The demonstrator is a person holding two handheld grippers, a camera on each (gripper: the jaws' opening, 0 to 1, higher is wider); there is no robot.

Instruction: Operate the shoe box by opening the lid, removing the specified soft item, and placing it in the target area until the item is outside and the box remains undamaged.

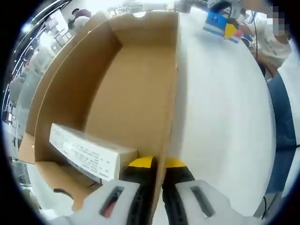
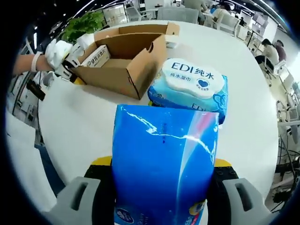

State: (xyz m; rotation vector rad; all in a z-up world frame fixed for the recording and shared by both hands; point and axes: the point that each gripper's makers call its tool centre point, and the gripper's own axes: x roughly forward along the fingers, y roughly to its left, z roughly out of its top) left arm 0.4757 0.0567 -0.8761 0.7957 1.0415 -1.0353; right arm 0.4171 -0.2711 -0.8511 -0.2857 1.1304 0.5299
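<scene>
The open cardboard shoe box (image 1: 136,93) lies on the white table (image 1: 225,117). My left gripper (image 1: 159,165) is shut on its side wall, one yellow-tipped jaw inside and one outside. A white printed carton (image 1: 89,152) lies inside the box near that gripper. My right gripper (image 2: 163,161) is shut on a soft blue plastic pack (image 2: 164,164), held above the table. In the right gripper view the shoe box (image 2: 119,63) stands farther back, with the left gripper (image 2: 70,63) in a gloved hand at its left end. The blue pack (image 1: 215,22) also appears far off in the left gripper view.
A pack of wet wipes (image 2: 192,86) with a white lid lies on the table (image 2: 79,122) between the blue pack and the box. A person (image 1: 272,42) sits at the table's far side. Chairs and desks stand beyond the table.
</scene>
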